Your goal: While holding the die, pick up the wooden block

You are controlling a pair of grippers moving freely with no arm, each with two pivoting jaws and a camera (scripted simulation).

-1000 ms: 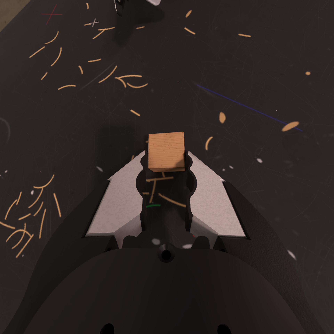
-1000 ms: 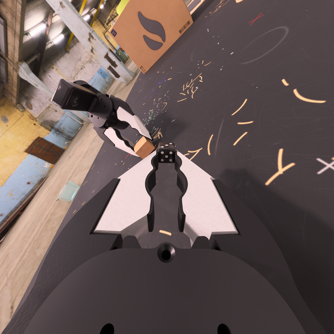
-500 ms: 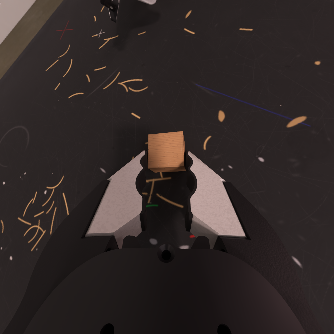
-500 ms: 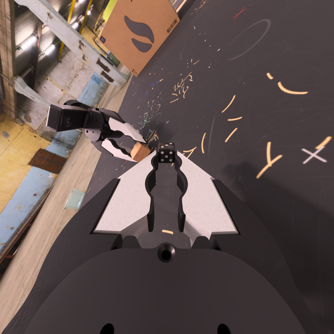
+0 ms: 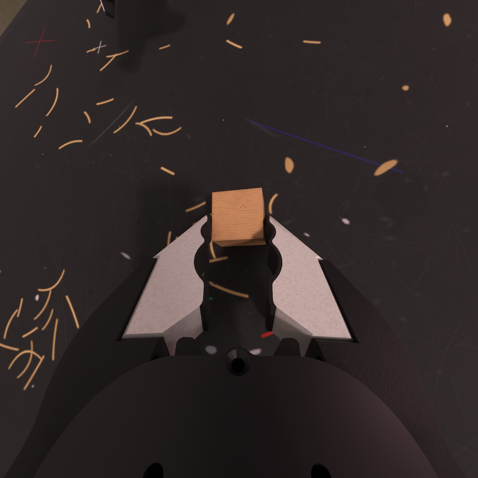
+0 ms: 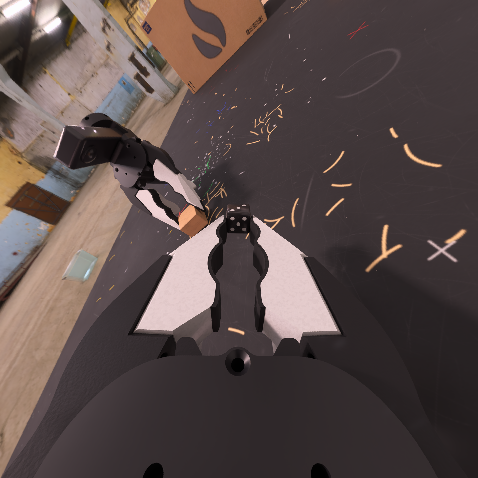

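The wooden block [image 5: 237, 217] is a light tan cube pinched between the fingertips of my left gripper [image 5: 238, 227], which is shut on it. It seems to hang a little above the dark table [image 5: 336, 77]. In the right wrist view the left gripper [image 6: 192, 214] is at the left, tilted down, with the block [image 6: 194, 222] in its tips. My right gripper [image 6: 238, 222] is shut on a black die [image 6: 238, 219] with white pips, held at its fingertips above the table, just right of the block.
The table top [image 6: 362, 116] is dark with tan chalk strokes and scratches. A cardboard box [image 6: 207, 33] stands at its far end. The table's left edge runs diagonally, with a beige floor and a pale glassy block [image 6: 80, 265] beyond it.
Both grippers keep their hold. The table marks have shifted in both views, and the left gripper with the block looks larger and closer in the right wrist view.
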